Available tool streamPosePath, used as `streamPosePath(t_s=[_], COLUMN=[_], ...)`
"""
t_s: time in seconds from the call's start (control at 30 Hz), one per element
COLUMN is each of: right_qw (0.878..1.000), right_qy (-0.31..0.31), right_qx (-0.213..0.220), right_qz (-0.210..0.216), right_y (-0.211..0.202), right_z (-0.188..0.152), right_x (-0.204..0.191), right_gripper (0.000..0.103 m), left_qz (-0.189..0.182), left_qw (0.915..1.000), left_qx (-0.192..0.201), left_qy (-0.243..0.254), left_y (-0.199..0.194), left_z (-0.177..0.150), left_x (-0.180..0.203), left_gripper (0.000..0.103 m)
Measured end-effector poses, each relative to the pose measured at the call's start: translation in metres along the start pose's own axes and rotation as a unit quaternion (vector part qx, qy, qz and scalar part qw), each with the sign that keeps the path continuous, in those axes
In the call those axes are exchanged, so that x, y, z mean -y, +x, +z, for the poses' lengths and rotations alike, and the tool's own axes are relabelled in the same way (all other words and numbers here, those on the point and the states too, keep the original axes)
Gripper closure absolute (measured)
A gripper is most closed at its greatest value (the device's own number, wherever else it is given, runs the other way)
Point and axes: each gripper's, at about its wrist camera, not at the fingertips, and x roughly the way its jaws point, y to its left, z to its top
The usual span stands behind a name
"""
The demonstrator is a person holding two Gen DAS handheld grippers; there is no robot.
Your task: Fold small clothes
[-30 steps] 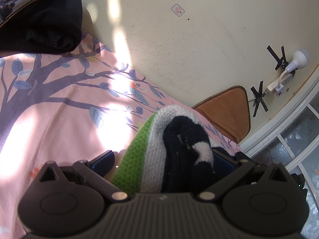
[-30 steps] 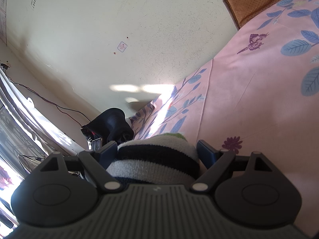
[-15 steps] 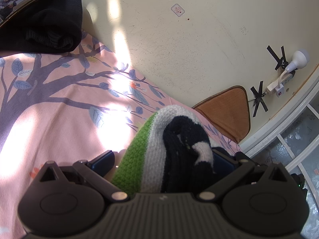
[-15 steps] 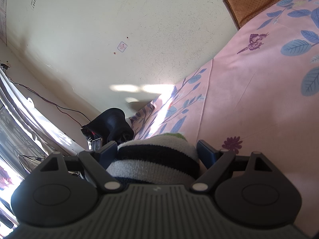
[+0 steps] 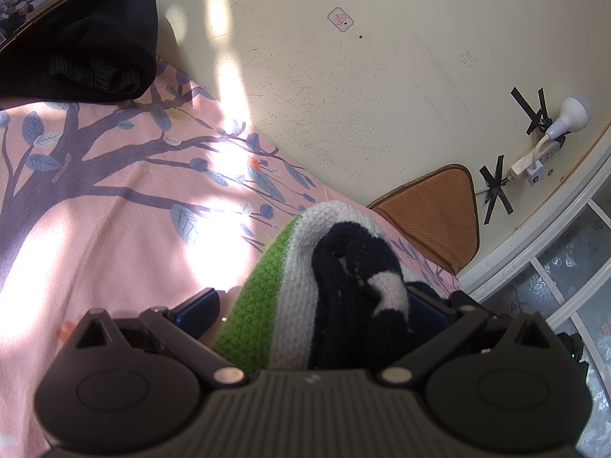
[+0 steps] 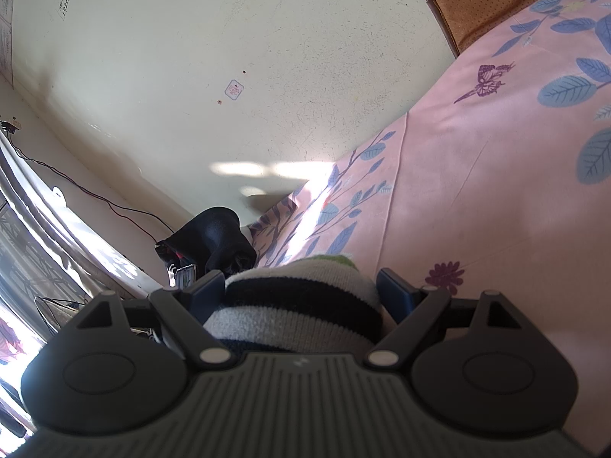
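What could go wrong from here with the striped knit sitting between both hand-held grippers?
1. In the left view the striped knit is bunched, its black part twisted over the white; a fold made now may lock in that wrinkle.
2. The left hand-held gripper has a gap at one finger, so the knit could slip out.
3. The right hand-held gripper stands wide around the knit, so lifting may drop it on the pink sheet.

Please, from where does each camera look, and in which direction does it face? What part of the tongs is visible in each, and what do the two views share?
Left wrist: sits on the left tongs, looking along their fingers over the striped knit garment and pink sheet to the wall.
Right wrist: sits on the right tongs, facing the garment, sheet and wall, with a window at the left.
Shared: garment, sheet, wall sticker, brown cushion.
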Motion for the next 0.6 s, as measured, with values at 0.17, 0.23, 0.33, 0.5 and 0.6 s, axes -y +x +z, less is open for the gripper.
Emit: streamPosePath(t_s=[0.17,0.23,0.33,0.5,0.6], right_qw=[1.000,1.000,1.000,1.000,1.000], right_qy=[0.000,0.000,0.000,0.000,0.000], right_qx=[0.000,0.000,0.000,0.000,0.000], right_qz=[0.000,0.000,0.000,0.000,0.000], right_y=[0.0000,0.0000,0.0001,-0.0001,-0.0001], right_z=[0.0002,0.0002,0.0002,0.0003,0.0003], right_x=[0.0001,0.0001,0.0002,0.0000,-0.0001], right_gripper=[0.015,0.015,0.015,0.015,0.015], left_qz=[0.000,0.000,0.000,0.000,0.000], left_qw=[1.0000,1.0000,1.0000,1.0000,1.0000], left_qx=[0.000,0.000,0.000,0.000,0.000], left_qy=[0.000,0.000,0.000,0.000,0.000], left_y=[0.0000,0.0001,0.0001,0.0002,0.0001], left_z=[-0.0001,-0.0001,-0.0001,-0.0001,0.0000], left_x=[0.0001,0.0000,0.0000,-0.0002,-0.0003], left_gripper=[0.000,0.000,0.000,0.000,0.000])
